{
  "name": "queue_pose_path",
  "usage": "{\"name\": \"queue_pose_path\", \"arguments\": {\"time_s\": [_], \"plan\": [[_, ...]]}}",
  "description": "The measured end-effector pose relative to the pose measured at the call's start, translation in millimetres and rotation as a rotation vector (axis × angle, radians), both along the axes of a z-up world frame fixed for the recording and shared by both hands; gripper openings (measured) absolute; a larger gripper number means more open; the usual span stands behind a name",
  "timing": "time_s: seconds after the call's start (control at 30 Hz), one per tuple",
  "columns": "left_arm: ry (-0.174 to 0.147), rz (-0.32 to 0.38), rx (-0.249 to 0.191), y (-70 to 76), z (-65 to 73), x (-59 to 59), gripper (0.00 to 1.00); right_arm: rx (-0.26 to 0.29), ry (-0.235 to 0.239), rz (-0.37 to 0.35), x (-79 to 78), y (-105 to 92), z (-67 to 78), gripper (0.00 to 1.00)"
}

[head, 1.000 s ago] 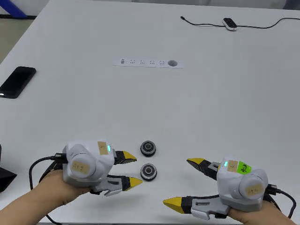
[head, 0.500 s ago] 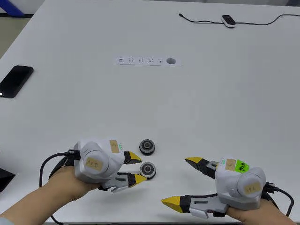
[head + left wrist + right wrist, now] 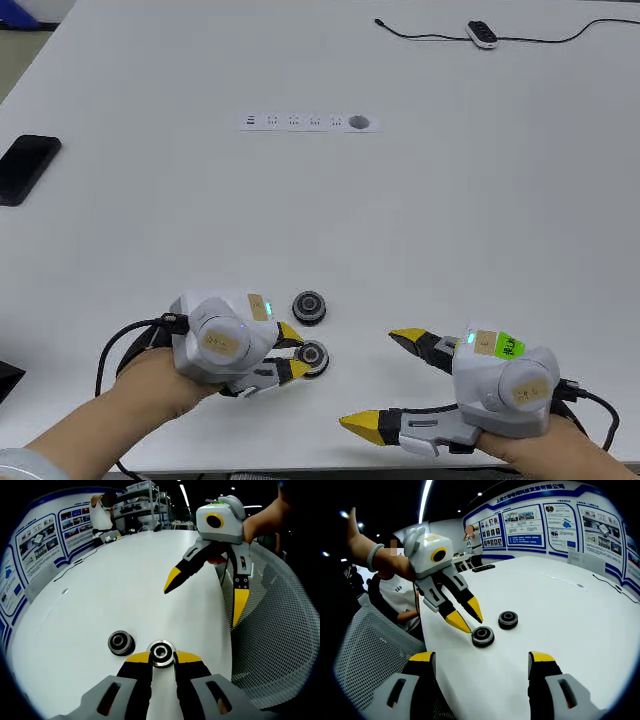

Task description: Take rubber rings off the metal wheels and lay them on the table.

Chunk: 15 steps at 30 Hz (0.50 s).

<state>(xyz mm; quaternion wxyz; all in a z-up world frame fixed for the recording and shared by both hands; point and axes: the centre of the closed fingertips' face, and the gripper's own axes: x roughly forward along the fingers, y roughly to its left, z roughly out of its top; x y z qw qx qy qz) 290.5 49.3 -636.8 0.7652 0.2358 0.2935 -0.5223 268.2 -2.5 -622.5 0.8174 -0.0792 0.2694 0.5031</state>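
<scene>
Between the left gripper's (image 3: 292,352) yellow tips sits the near wheel (image 3: 312,355), flat on the counter (image 3: 420,230), with its rubber ring (image 3: 483,643) on the rim. The jaws are narrowed to either side of it; cannot tell whether they pinch it or just flank it. The second wheel (image 3: 309,307) lies just off that gripper's tips to its left, apart from the first, ring on too. The right gripper (image 3: 381,380) is spread wide and holds nothing. It sits over bare counter, with both wheels ahead of its tips and well apart from them.

Risks, my read: the tips seem to catch the wheel only at its near edge, so a squeeze may squirt it forward, maybe into the second wheel. Small round part on a smooth counter, so it will likely slide or roll. One gripper alone probably can't peel the ring. If the right one grabs metal rather than rubber, the ring stays put or snaps back. Neither ring is off yet.
</scene>
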Motion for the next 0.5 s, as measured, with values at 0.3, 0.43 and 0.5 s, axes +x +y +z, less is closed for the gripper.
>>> {"name": "queue_pose_path", "arguments": {"time_s": [0.3, 0.43, 0.5], "plan": [[-0.006, -0.015, 0.029, -0.7, -6.1, 3.8, 0.16, 0.005, 0.005, -0.001, 0.5, 1.2, -1.6, 0.76], [-0.004, -0.021, 0.038, -2.0, -8.4, 4.8, 0.15, 0.005, 0.008, -0.002, 1.2, 1.4, -2.6, 0.76], [-0.004, -0.026, 0.042, -2.8, -9.4, 5.1, 0.15, 0.006, 0.007, -0.002, 1.5, 1.6, -2.5, 0.76]]}}
